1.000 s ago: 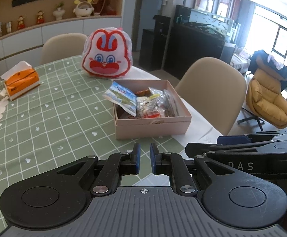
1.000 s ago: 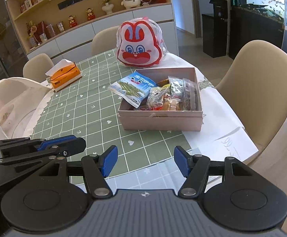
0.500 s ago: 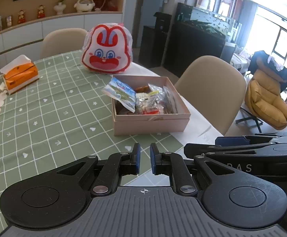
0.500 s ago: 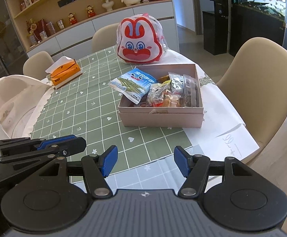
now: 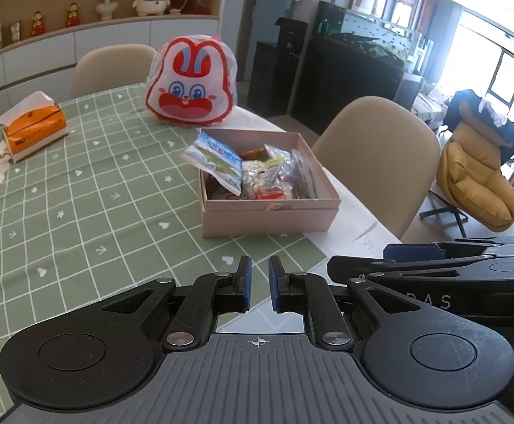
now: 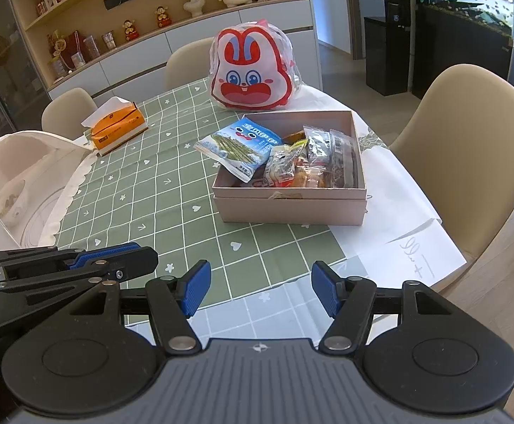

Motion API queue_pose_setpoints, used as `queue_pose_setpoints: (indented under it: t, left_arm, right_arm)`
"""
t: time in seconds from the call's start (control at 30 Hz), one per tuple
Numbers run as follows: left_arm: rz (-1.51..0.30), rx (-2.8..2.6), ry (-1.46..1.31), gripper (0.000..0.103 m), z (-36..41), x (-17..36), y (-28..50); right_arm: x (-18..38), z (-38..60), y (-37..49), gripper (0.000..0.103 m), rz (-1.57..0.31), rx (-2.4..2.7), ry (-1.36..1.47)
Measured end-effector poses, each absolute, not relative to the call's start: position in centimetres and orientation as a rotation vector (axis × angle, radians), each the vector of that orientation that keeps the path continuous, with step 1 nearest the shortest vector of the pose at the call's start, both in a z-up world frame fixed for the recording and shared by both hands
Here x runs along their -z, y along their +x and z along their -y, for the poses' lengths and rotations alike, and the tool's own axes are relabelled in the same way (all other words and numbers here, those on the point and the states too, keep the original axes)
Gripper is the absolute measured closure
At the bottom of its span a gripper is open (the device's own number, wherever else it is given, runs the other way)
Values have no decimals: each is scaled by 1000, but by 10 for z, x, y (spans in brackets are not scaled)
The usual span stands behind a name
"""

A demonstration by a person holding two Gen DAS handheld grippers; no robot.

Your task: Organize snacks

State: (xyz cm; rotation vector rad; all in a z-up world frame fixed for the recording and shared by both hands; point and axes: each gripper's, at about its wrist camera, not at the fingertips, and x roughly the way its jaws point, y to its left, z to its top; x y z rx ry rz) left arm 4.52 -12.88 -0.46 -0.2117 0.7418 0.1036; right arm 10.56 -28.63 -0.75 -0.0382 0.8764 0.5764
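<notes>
A pink cardboard box [image 5: 269,217] [image 6: 292,208] stands on the green checked tablecloth, filled with several snack packets. A blue-white snack bag [image 5: 216,162] [image 6: 244,148] leans over its left rim. A red-and-white rabbit-face bag [image 5: 189,83] [image 6: 251,70] stands behind the box. My left gripper [image 5: 258,284] is nearly shut and empty, held above the table's near edge. My right gripper [image 6: 260,291] is open and empty, to the right of the left one, also short of the box.
An orange tissue box [image 5: 34,129] [image 6: 117,127] lies at the far left. A white lace-edged object [image 6: 20,176] sits at the left table edge. Beige chairs [image 5: 377,155] [image 6: 468,148] stand around the table. White paper [image 6: 398,247] lies under the box at right.
Both grippers have pulled back and slightly up from the box, so it appears smaller. Jaw openings are unchanged.
</notes>
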Motion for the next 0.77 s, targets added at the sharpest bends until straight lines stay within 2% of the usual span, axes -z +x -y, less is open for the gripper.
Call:
queue_pose_setpoints:
  t: [0.77]
  left_arm:
    - [-761, -119, -207, 89, 124, 13, 53]
  right_arm:
    - [15, 285, 115, 39, -896, -535, -30]
